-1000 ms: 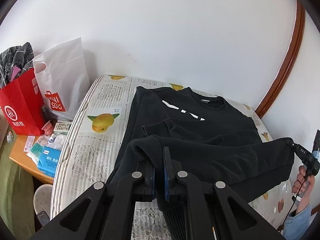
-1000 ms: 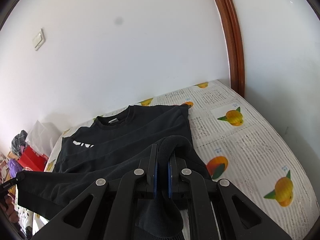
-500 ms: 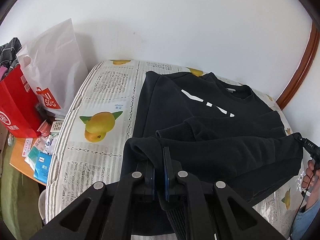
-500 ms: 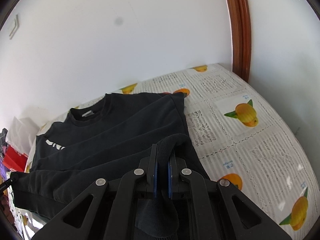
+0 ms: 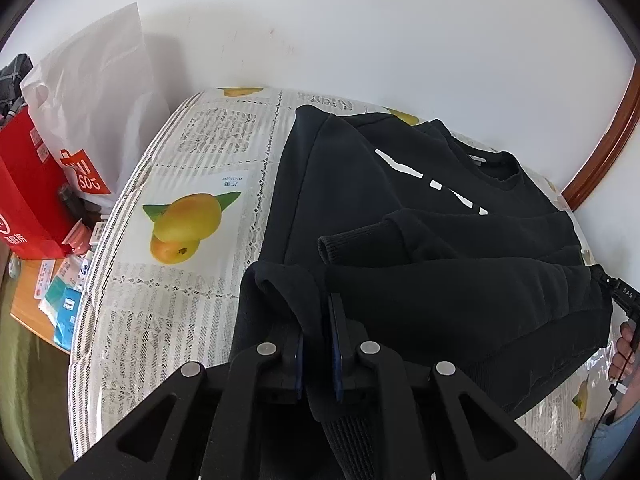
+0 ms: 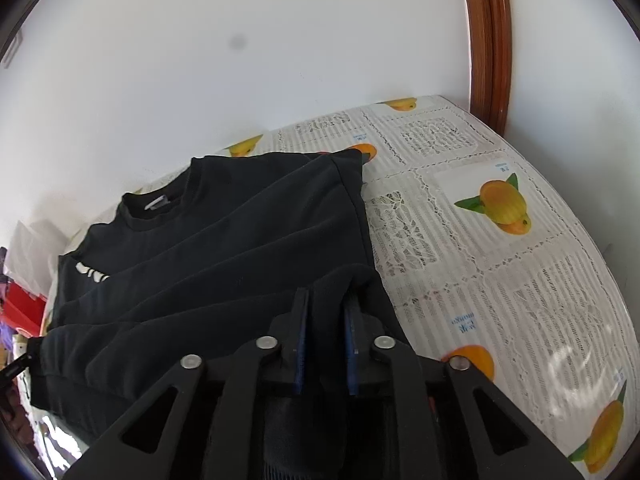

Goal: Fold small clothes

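A black sweatshirt [image 5: 348,184] with white lettering lies on a bed, collar toward the wall, sleeves folded across the body. My left gripper [image 5: 318,320] is shut on the sweatshirt's bottom hem at its left corner and holds it lifted over the body. My right gripper [image 6: 326,312] is shut on the hem's right corner; the sweatshirt [image 6: 224,248] stretches away to the left. The hem hangs taut between the two grippers. The right gripper's tip [image 5: 616,292] shows at the far right of the left wrist view.
The bed cover [image 5: 188,184] is white with mango prints [image 6: 502,204]. A white shopping bag [image 5: 100,92] and a red bag [image 5: 28,188] stand left of the bed, above a wooden side table [image 5: 32,304] with packets. A white wall and brown door frame [image 6: 486,40] lie behind.
Both grippers have carried the lifted hem forward over the sweatshirt toward the collar and wall. The lower body now covers more of the folded sleeves.
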The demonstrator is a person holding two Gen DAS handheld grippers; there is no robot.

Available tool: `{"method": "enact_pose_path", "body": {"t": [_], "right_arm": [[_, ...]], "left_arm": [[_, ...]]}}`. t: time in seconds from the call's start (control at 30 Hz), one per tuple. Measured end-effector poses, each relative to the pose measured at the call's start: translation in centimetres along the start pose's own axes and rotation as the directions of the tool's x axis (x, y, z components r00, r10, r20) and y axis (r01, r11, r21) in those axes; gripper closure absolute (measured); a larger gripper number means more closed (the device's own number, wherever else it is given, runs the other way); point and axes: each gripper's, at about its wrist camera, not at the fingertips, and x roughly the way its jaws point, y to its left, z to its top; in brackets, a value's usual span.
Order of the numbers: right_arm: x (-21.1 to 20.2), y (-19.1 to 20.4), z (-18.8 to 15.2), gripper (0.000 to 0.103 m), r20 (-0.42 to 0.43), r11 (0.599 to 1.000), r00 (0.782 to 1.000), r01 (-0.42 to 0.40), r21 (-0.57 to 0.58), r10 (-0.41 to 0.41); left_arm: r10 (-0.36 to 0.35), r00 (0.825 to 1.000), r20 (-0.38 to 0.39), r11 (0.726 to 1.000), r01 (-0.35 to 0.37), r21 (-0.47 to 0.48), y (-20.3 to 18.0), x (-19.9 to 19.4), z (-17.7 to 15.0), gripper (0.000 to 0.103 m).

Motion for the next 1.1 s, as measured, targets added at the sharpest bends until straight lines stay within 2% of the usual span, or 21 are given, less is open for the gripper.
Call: {"method": "enact_pose_path", "body": {"t": [0.13, 0.17, 0.3, 0.47, 0.6, 0.77, 1.03, 1.1], "right_arm": [[-3.4, -0.8, -1.4, 0.066, 0.032, 1.0, 0.999, -0.007, -0.021, 0.008], [-4.2, -1.1, -1.8, 0.065, 0.043, 1.0, 0.999, -0.004, -0.027, 0.005], [-6.1, -2.6, -3.7, 0.065, 0.066, 0.999, 0.997, 0.038, -0.031, -0.036], [-5.4, -4.7, -5.7, 0.065, 0.012, 0.999, 0.999, 0.037, 0.011, -0.037], [-5.0, -5.1, -6.6, 0.065, 0.008, 0.999, 1.0, 0.014, 0.035, -0.014], [-4.5, -4.5, -6.6, 0.065, -0.006, 0.999, 1.0, -0.005, 0.035, 0.005], [-3.3, -4.2, -6.4, 0.064, -0.032, 0.999, 0.999, 0.016, 0.034, -0.015], [-3.2, -4.1, -6.3, 0.067, -0.035, 0.999, 0.999, 0.024, 0.035, -0.023]], "left_arm": [[-0.022, 1.0, -0.014, 1.0, 0.022, -0.009, 0.2, -0.7, -0.7, 0.083], [-0.023, 1.0, -0.016, 1.0, 0.023, -0.01, 0.2, -0.9, -0.9, 0.08], [-0.045, 0.999, -0.007, 0.999, 0.045, -0.01, 0.7, -2.4, -2.2, 0.06], [-0.025, 1.0, 0.001, 1.0, 0.025, -0.007, 1.4, -4.3, -3.6, 0.059], [0.009, 1.0, 0.002, 1.0, -0.009, -0.014, 2.7, -5.2, -5.0, 0.056], [0.028, 0.999, -0.03, 0.999, -0.029, -0.034, 4.2, -4.3, -6.3, 0.056], [-0.004, 0.999, -0.04, 0.999, 0.002, -0.044, 4.5, -2.5, -6.6, 0.056], [-0.003, 0.999, -0.038, 0.999, 0.001, -0.042, 4.3, -2.2, -6.6, 0.056]]}}
